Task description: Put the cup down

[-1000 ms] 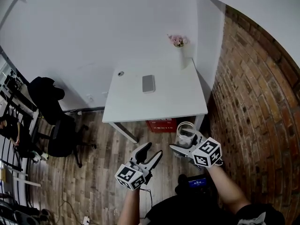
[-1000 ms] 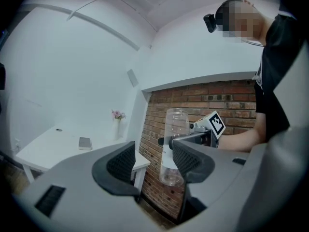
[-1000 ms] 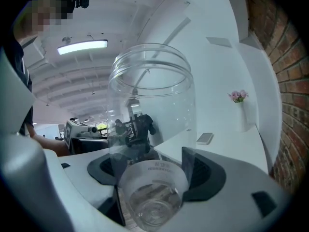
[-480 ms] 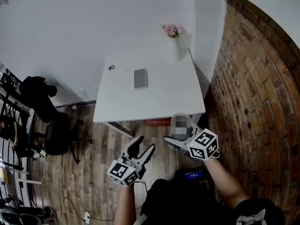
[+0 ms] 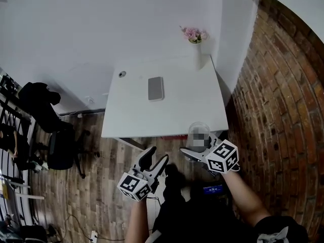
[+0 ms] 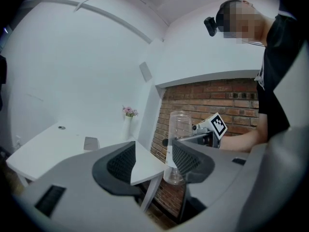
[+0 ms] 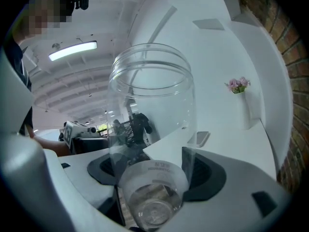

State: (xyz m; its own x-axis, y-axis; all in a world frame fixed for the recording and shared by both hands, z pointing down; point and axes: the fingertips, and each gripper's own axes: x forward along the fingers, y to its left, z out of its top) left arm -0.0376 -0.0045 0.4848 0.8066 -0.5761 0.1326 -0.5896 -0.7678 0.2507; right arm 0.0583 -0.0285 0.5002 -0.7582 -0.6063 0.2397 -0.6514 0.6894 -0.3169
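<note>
Cup (image 5: 199, 134), upright and clamped in the right gripper's (image 5: 200, 150) jaws, has come up from over the floor to the bench's (image 5: 167, 116) 5 o'clock corner, so set-down looks close; left gripper (image 5: 154, 162) jaws wide, empty.

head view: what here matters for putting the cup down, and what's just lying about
Job: clear cup, gripped by right gripper; white table.
Lying about: grey flat device, flower vase, office chair; left gripper, open and empty.
</note>
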